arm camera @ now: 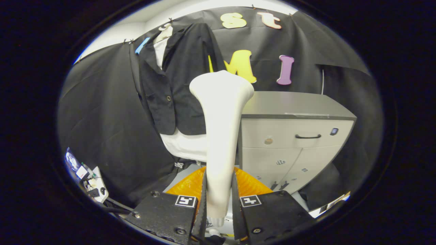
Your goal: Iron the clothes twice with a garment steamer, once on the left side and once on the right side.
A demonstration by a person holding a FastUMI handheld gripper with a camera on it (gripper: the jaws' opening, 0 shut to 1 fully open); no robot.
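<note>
Black cloth backs the booth, with a grey cabinet (296, 136) to the right and a jacket (177, 85) hung on the cloth to the left. Steamer (221, 136): white, clamped in the tool (219, 200), both fingers pressing its handle from either side. Its long axis runs up and away from the fingers, wide head at the top, flared. Which way the steam face points is hard to tell.

Jacket is dark, worn over a white shirt (185, 146) on a hanger, and lies beyond the steamer head and to its left; the head overlaps the jacket's right half in view, but whether it touches the fabric I cannot tell. So the key relation: garment ahead-left of the tool, hanging vertically, roughly parallel to the steamer's axis. Judged, the next stroke needs the head brought to one side of the jacket front and run along its length; neither pass looks finished from here.

Outward: cabinet has a drawer with a dark handle (308, 136) and doors below, all closed, contents hidden. Orange object (190, 185) sits low behind the fingers, unclear what it is. Small clutter of cables and gear (90, 180) lies far left of the fingers.
</note>
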